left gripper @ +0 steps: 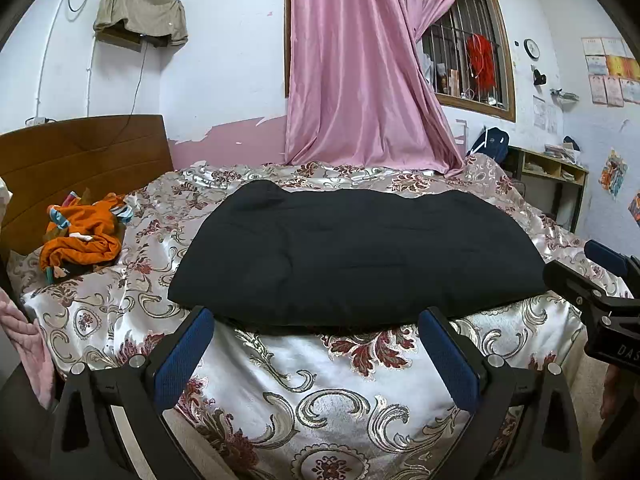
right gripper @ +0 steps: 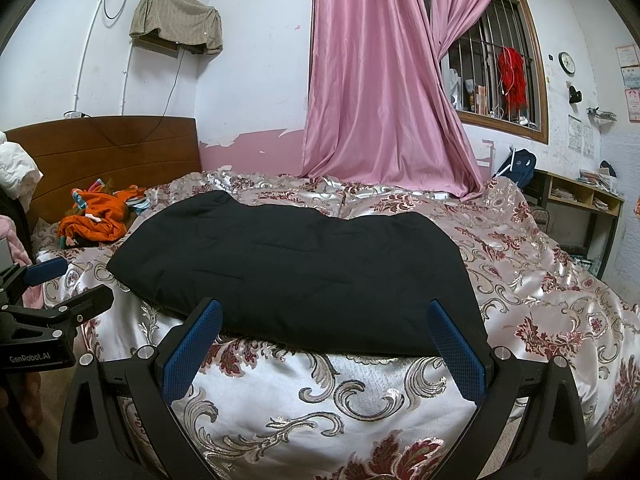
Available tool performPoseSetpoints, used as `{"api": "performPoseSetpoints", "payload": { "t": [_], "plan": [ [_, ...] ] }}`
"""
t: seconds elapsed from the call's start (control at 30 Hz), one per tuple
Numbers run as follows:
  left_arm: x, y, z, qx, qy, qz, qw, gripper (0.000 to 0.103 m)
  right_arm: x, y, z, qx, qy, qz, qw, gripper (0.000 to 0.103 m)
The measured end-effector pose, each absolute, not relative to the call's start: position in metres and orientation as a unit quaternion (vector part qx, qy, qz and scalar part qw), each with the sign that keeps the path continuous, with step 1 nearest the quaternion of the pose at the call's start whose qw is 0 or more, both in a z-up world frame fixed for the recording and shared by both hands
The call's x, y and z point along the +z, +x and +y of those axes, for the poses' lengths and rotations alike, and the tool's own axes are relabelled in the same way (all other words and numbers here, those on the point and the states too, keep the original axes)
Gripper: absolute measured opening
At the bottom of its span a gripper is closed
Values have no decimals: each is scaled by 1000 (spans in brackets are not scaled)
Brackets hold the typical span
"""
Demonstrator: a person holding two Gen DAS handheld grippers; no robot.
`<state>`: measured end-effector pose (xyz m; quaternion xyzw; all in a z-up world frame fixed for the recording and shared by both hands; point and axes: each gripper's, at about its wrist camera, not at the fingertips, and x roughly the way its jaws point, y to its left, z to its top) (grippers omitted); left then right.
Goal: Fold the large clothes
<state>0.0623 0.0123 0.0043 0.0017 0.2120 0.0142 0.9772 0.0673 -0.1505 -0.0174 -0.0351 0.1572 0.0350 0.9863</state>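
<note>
Black garment [left gripper: 356, 256] is seen folded on the bed [left gripper: 360, 380]; both left tongs [left gripper: 316, 354] and right tongs [right gripper: 326, 344] are held wide apart, empty. White bedding [right gripper: 16, 172] is shown only by the right view.

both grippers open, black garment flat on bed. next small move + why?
Probably ease both grippers forward to the black garment's near hem. The left gripper and right gripper are open, holding nothing, just short of that edge, and the garment lies spread out on the bedspread.
</note>
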Motion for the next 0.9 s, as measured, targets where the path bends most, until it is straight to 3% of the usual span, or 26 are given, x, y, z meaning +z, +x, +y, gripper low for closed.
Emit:
{"api": "performPoseSetpoints", "payload": {
  "t": [0.9],
  "plan": [
    [5,62,12,14,3,212,977,103,-16,67,-151,35,-35,157,986,100]
  ]
}}
